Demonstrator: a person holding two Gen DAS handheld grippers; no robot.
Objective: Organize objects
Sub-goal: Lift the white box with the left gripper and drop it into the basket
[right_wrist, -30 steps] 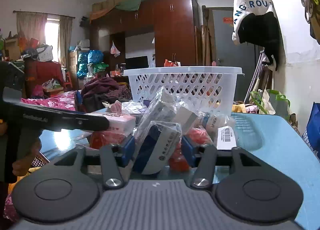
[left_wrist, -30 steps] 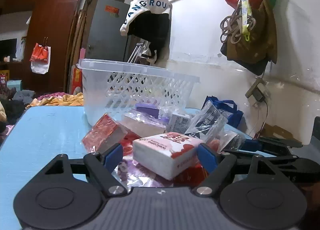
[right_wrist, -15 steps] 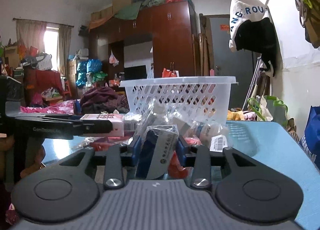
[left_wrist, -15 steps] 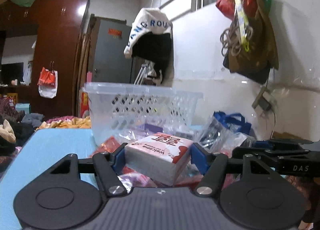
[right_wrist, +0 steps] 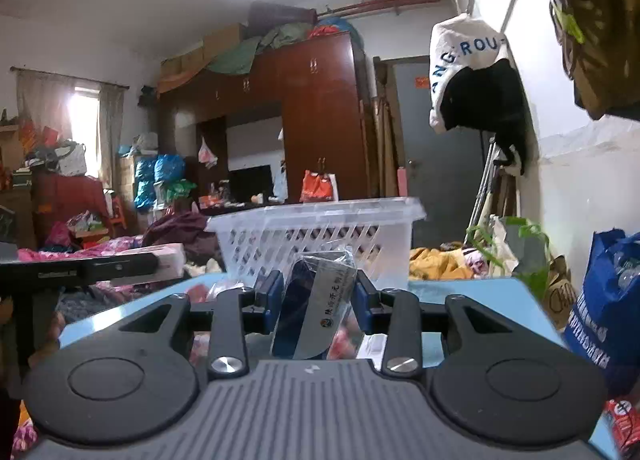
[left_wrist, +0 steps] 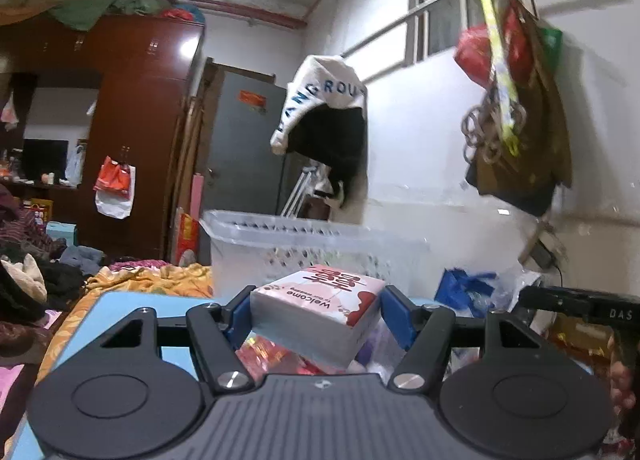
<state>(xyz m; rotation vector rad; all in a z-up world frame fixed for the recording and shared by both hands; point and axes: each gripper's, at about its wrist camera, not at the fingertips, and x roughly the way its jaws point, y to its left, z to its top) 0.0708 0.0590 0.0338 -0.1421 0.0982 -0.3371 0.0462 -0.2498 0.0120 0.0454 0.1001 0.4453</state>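
My left gripper (left_wrist: 316, 310) is shut on a white and red tissue pack (left_wrist: 320, 308) and holds it up above the pile of packets (left_wrist: 280, 356), in front of the white lattice basket (left_wrist: 320, 248). My right gripper (right_wrist: 318, 296) is shut on a blue and white wrapped packet (right_wrist: 316, 312), held upright and raised before the same basket (right_wrist: 320, 236). The left gripper with its tissue pack shows at the left of the right wrist view (right_wrist: 92, 266). The right gripper's body shows at the right of the left wrist view (left_wrist: 580, 304).
The light blue table (right_wrist: 460, 300) carries red and clear packets (right_wrist: 200, 292) below the grippers. A blue bag (right_wrist: 604, 300) hangs at the table's right. A white wall (left_wrist: 420, 179) with hanging bags (left_wrist: 516, 99) runs along the right. A cluttered bed (left_wrist: 40, 280) lies left.
Both grippers closed on their items and lifted them off the pile. They now sit higher, nearer the basket rim level, with the views tilted upward.
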